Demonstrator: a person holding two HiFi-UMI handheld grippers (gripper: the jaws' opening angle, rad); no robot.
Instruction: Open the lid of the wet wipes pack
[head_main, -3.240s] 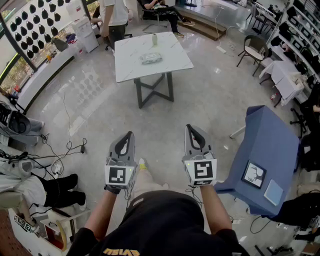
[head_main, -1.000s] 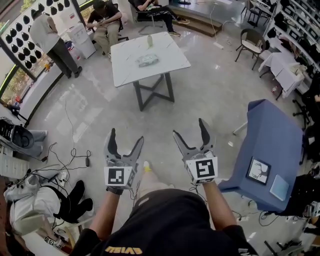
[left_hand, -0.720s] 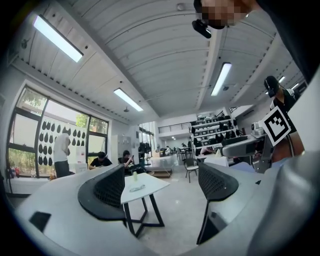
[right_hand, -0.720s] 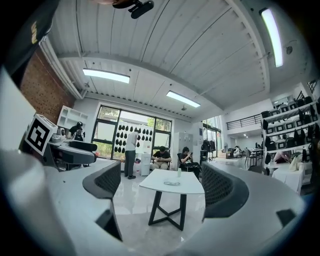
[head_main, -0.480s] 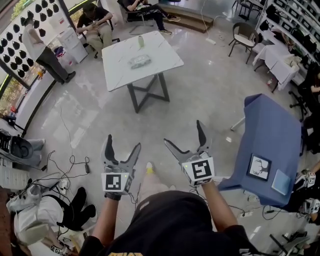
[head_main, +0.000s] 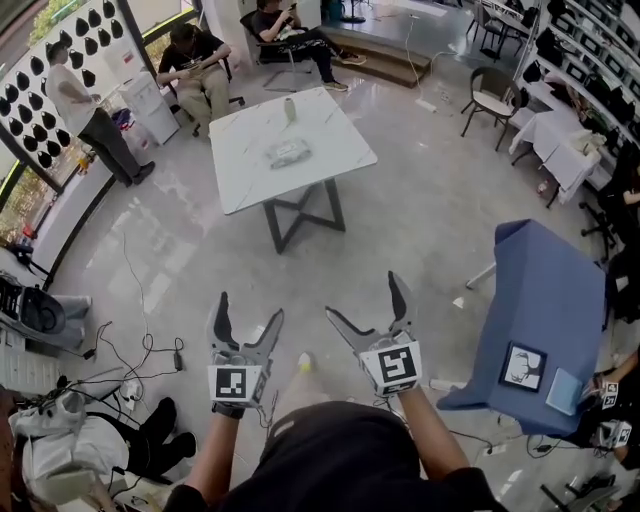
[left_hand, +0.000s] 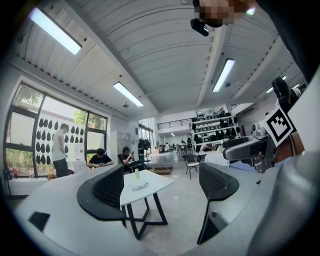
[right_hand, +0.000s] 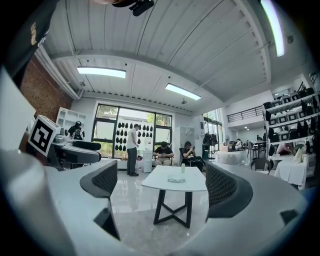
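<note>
Head view first: 2 grippers are out in front of the person, 1 per hand, both held level above the shiny floor (head_main: 420, 210). The left gripper (head_main: 250, 306) has its jaws spread apart with nothing but air between them. The right gripper (head_main: 364, 296) is spread even wider. Its jaws have just been opening, and nothing sits between those either. Each one carries 1 marker cube, so 2 in total.

There's only 1 wet wipes pack (head_main: 288, 152), lying flat near the middle of the 1 white table (head_main: 250, 175). It's well apart from both grippers, with a big stretch of floor in between. It's too small from here to tell whether the lid is up or down, tbh. 1 small bottle (head_main: 291, 108) stands upright just beyond the pack, near the table's far edge. So that's 2 things on the tabletop.

In the left gripper view and the right gripper view you're looking straight at that same table, far off between the jaws, with the pack as a little pale lump on top.

I count 3 people past the table: 1 standing person (head_main: 85, 110) at the left by the windows, plus 2 seated ones (head_main: 195, 60) (head_main: 280, 20). Off to the right are 1 blue-covered table (head_main: 545, 290) with 2 flat items on it, and 1 chair (head_main: 490, 95) further back.
</note>
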